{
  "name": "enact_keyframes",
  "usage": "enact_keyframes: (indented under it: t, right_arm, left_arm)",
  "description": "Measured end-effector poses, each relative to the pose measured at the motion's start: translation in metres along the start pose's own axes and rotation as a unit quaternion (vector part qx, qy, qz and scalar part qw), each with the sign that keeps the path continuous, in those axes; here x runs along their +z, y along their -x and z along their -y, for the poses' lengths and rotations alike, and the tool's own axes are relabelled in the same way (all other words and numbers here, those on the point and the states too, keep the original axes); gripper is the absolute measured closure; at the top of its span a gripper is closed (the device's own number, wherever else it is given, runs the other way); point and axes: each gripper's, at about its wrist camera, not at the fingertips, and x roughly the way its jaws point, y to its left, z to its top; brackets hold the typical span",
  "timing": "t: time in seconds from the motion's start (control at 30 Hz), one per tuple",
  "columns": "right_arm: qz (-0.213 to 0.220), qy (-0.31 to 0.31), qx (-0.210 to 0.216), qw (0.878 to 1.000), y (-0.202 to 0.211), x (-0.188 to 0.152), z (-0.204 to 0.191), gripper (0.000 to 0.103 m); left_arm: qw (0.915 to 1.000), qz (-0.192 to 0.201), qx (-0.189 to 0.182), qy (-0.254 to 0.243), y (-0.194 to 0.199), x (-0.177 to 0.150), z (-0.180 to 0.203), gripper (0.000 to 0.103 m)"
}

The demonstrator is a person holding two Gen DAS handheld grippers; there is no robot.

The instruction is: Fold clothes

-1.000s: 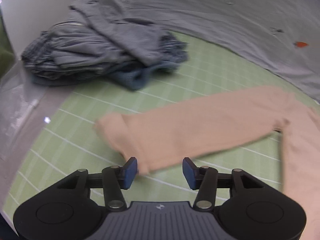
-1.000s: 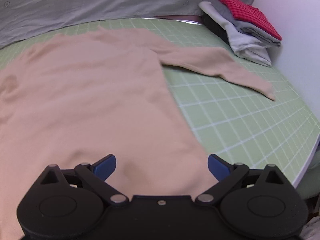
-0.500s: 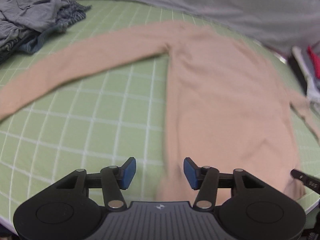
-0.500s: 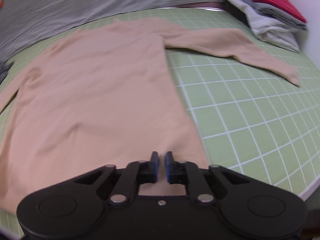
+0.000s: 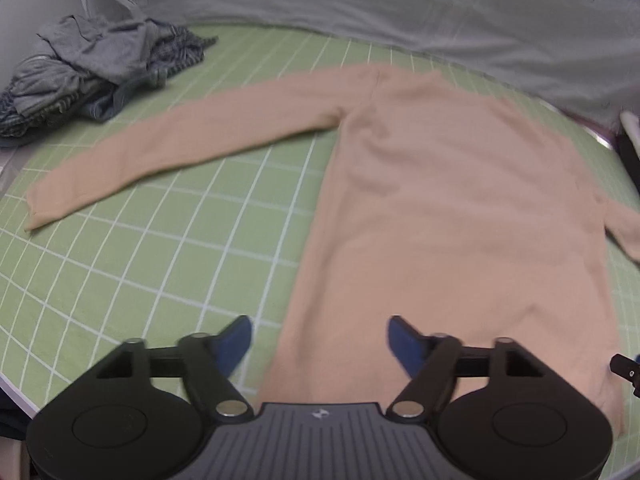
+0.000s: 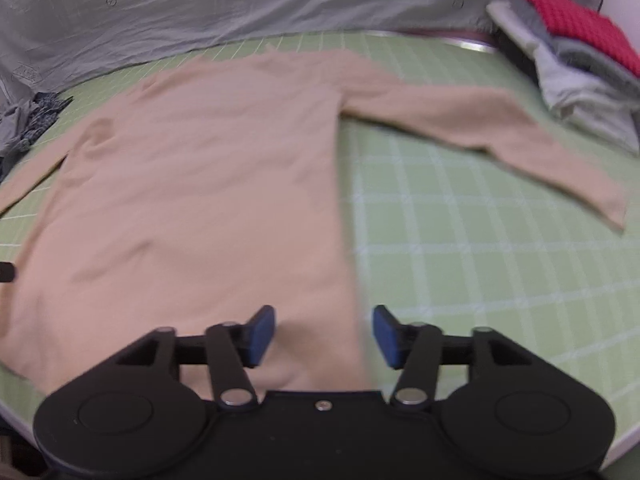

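A peach long-sleeved top (image 5: 448,208) lies flat on the green grid mat (image 5: 160,264), both sleeves spread out sideways; it also shows in the right wrist view (image 6: 208,192). My left gripper (image 5: 319,340) is open and empty, just above the top's lower left hem corner. My right gripper (image 6: 324,334) is open and empty, over the lower right hem corner. The left sleeve (image 5: 168,148) reaches toward the mat's left side, the right sleeve (image 6: 500,132) toward the right.
A heap of unfolded grey and blue clothes (image 5: 96,72) lies at the far left. A stack of folded clothes with a red checked one on top (image 6: 576,48) stands at the far right. A grey sheet with carrot prints (image 5: 360,4) lines the back edge.
My left gripper swung from the left sleeve cuff to the lower left hem and opened wider. My right gripper closed half a second ago and has opened again at the lower right hem.
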Motion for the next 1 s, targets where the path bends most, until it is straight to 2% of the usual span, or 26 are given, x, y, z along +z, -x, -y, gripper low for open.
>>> enact_keyframes:
  t: [0.03,0.1,0.23,0.37,0.5,0.6,0.77,1.0]
  right_arm:
    - [0.007,0.005,-0.009,1.000,-0.002,0.004,0.009,0.025]
    - [0.021,0.005,-0.030,0.999,-0.006,0.013,0.031,0.021]
    - [0.027,-0.041,-0.060,0.997,-0.021,0.030,0.092,0.021]
    - [0.035,-0.088,-0.098,0.991,-0.034,0.047,0.150,0.021]
    - [0.043,-0.110,-0.126,0.985,-0.046,0.061,0.194,0.019]
    - [0.042,-0.116,-0.140,0.982,-0.053,0.066,0.213,0.017]
    - [0.039,-0.147,-0.150,0.977,-0.063,0.068,0.237,0.015]
    - [0.047,-0.218,-0.139,0.965,-0.071,0.069,0.258,0.009]
  left_arm:
    - [1.0000,0.004,0.005,0.005,0.000,0.000,0.004,0.019]
    - [0.9997,0.004,0.019,0.012,-0.002,0.000,0.012,0.016]
    - [0.9989,-0.022,0.037,0.019,-0.014,-0.008,0.028,0.015]
    - [0.9975,-0.053,0.046,0.005,-0.028,-0.020,0.044,0.014]
    - [0.9961,-0.057,0.067,-0.004,-0.034,-0.022,0.054,0.006]
    - [0.9953,-0.066,0.070,0.011,-0.038,-0.020,0.053,0.000]
    - [0.9954,-0.061,0.069,0.026,-0.039,-0.022,0.053,0.000]
    - [0.9954,-0.051,0.073,0.034,-0.039,-0.025,0.055,0.000]
